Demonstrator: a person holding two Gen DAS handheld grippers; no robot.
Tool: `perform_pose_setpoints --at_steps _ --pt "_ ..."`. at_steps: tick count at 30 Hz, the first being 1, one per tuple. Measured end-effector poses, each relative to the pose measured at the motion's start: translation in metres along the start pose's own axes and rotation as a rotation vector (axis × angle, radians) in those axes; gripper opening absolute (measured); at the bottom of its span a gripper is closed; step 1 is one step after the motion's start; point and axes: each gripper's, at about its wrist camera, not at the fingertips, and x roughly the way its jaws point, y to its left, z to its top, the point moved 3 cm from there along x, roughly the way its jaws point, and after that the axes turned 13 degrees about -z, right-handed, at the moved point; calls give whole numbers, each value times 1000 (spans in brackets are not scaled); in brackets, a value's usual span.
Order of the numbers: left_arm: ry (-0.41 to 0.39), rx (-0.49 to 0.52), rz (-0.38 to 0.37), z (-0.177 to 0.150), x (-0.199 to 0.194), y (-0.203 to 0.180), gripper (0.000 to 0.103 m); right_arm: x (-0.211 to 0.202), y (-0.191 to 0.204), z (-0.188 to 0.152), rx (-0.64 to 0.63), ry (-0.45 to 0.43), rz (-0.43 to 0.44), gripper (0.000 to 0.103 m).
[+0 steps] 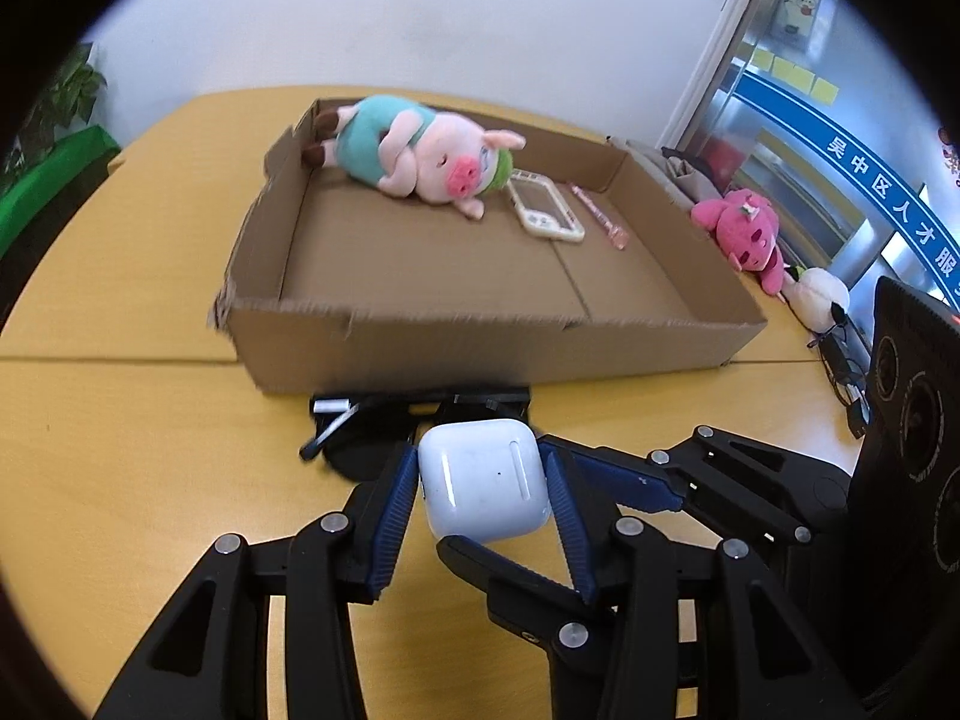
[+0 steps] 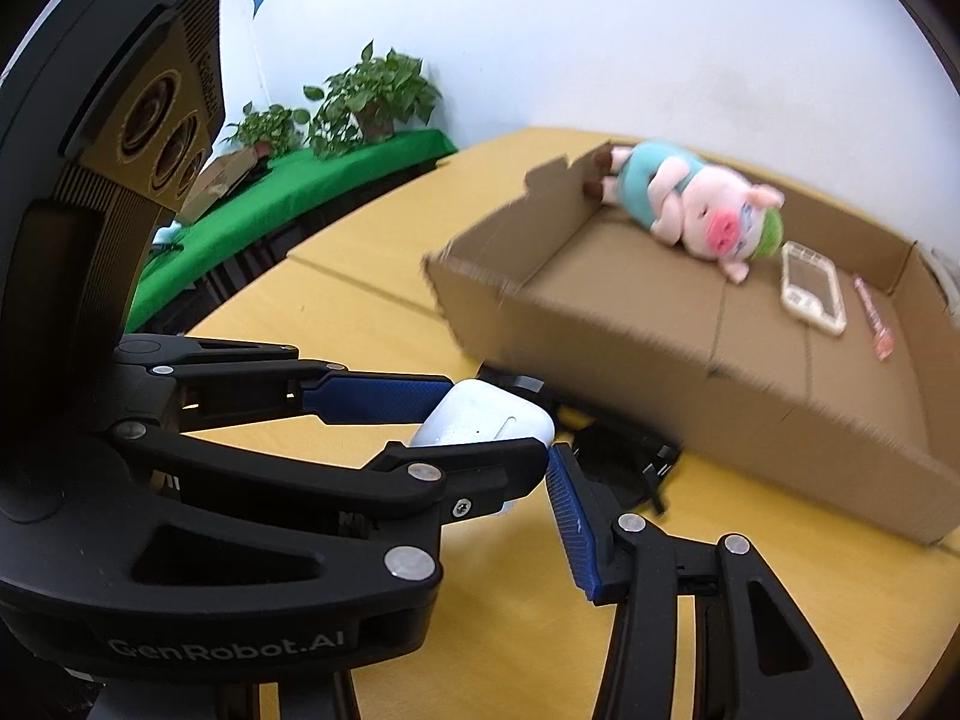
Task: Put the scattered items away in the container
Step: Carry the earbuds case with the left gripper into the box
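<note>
My left gripper point(image 1: 483, 489) is shut on a white earbud case point(image 1: 483, 489), held above the yellow table in front of the cardboard box point(image 1: 480, 342). The case also shows in the right wrist view point(image 2: 480, 420), between the left gripper's blue pads point(image 2: 384, 396). My right gripper point(image 1: 606, 480) reaches in from the right, one finger passing under the case; whether it is open or shut does not show. The box holds a pig plush point(image 1: 420, 150), a small handheld device point(image 1: 546, 204) and a pink pen point(image 1: 600, 216).
A black folded object point(image 1: 372, 426) lies on the table under the case, against the box front. A pink plush point(image 1: 744, 228) and a white plush point(image 1: 819, 294) lie right of the box, with cables point(image 1: 846, 372). Potted plants point(image 2: 366, 96) stand on a green shelf.
</note>
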Motion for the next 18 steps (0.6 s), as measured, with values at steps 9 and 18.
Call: perform_pose_setpoints --at_steps 9,18 --pt "-49 88 -2 74 5 -27 42 -13 -45 64 27 -57 -53 51" --pt "-46 125 -13 129 26 -21 32 6 -83 106 61 -45 -80 50"
